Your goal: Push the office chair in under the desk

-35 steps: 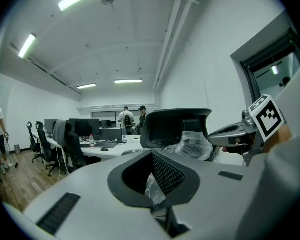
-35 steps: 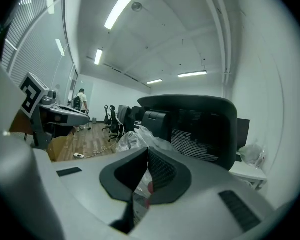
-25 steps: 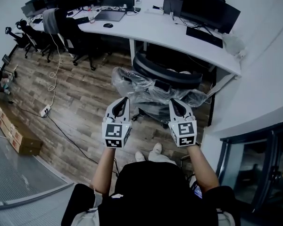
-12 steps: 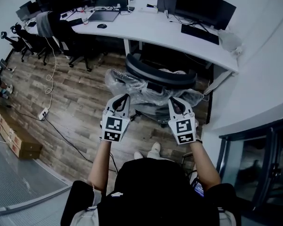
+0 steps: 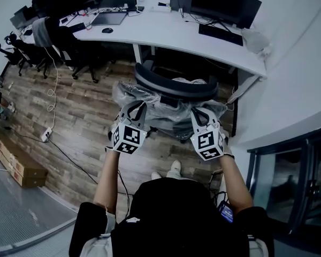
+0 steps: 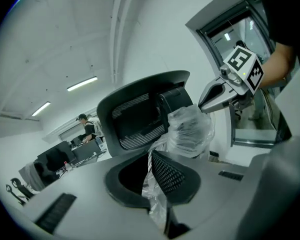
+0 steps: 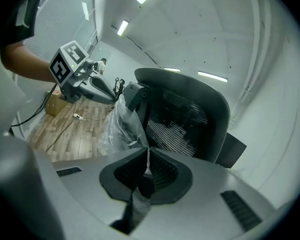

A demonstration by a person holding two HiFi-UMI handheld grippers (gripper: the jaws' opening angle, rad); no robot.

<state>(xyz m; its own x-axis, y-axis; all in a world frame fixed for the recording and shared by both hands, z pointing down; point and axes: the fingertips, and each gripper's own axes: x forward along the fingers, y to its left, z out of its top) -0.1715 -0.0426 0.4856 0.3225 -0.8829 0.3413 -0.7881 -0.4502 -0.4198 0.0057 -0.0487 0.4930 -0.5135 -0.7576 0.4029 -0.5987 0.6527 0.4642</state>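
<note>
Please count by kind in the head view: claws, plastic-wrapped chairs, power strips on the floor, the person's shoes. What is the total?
claws: 2 (left claw, right claw)
plastic-wrapped chair: 1
power strip: 1
white shoes: 2
Total: 6

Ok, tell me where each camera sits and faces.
Head view: on the person's head, steeply down on black mesh office chair and white desk; forearms, left gripper, right gripper show.
Left gripper view: on that gripper, facing the chair back, jaws shut on clear plastic wrap; a forearm shows.
Right gripper view: likewise, from the chair's other side; a forearm shows.
Shared: each gripper view catches the other gripper.
</note>
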